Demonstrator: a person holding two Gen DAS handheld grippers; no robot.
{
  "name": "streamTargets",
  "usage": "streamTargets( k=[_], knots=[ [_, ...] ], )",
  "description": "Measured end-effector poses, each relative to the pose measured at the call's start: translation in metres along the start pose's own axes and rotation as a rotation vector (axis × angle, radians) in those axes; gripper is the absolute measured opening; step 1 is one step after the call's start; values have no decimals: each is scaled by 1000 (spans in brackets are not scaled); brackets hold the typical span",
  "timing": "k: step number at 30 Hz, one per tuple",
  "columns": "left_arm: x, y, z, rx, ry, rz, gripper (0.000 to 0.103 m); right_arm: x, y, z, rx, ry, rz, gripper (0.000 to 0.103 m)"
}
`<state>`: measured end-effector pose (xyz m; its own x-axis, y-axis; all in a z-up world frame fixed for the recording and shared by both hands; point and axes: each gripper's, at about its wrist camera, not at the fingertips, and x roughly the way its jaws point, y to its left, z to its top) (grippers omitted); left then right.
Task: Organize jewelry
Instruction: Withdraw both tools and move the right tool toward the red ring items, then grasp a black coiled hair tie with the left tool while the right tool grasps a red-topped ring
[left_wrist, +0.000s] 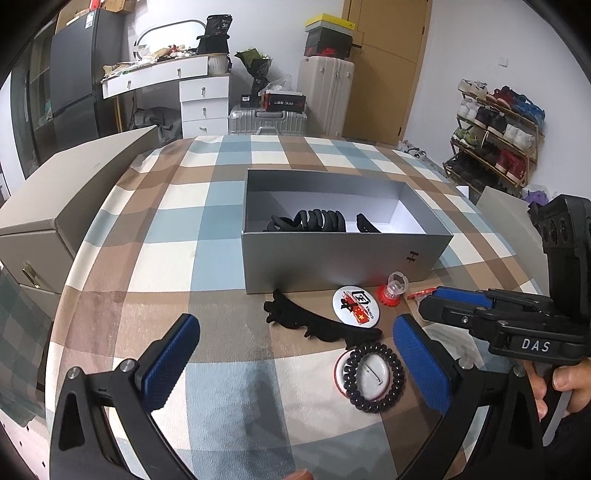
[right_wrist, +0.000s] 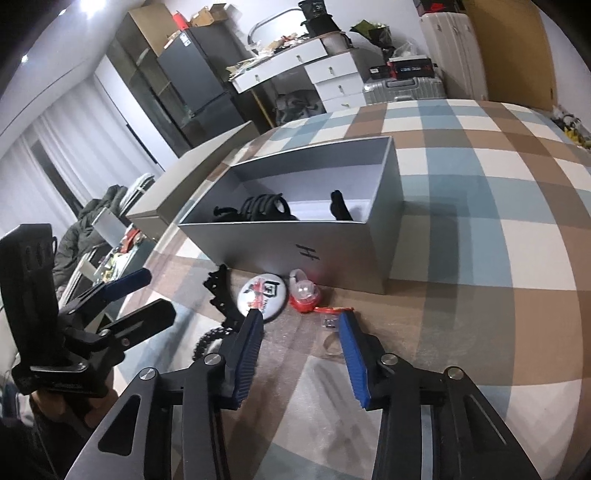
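Both grippers are empty with jaws wide: the left gripper (left_wrist: 295, 354) hovers over the bracelet (left_wrist: 373, 376) lying on a badge, the right gripper (right_wrist: 301, 328) near a small packet (right_wrist: 330, 320), perhaps earrings. Beyond lie a black clip (left_wrist: 314, 323), second badge (left_wrist: 355, 306) and red ring (left_wrist: 392, 290). Two clips already sit in the box (left_wrist: 343, 258); most remains.

Checked cloth (left_wrist: 177, 206) in blue, brown and cream squares. Grey open box (left_wrist: 332, 258), white inside, holding black hair clips (left_wrist: 314, 220). Near it: black claw clip (left_wrist: 317, 325); white round badge (left_wrist: 355, 306) printed in red and black; red-and-clear trinket (left_wrist: 392, 291); dark bead bracelet (left_wrist: 373, 376). Black grippers carry blue pads (left_wrist: 421, 365).
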<state>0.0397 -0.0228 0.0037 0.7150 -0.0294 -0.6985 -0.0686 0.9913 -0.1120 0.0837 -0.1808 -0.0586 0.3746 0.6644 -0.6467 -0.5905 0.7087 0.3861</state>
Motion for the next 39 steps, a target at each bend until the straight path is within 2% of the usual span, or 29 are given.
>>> streamTargets(
  k=[11, 15, 23, 27, 32, 39],
  knots=[
    [4, 0, -2, 6, 13, -1, 102, 5, 0, 2, 0, 11, -14, 36],
    [5, 1, -2, -2, 18, -3, 102, 9, 2, 2, -12, 13, -58, 34],
    [8, 1, -2, -6, 26, -2, 102, 12, 0, 2, -13, 14, -119, 18],
    [9, 1, -2, -5, 28, -2, 102, 8, -1, 2, -7, -4, -120, 17],
    [9, -1, -3, 4, 31, 4, 102, -9, 2, 3, -5, -50, -74, 17],
    [16, -16, -11, 88, 84, 27, 102, -20, 7, 0, -16, -64, -36, 17]
  ],
)
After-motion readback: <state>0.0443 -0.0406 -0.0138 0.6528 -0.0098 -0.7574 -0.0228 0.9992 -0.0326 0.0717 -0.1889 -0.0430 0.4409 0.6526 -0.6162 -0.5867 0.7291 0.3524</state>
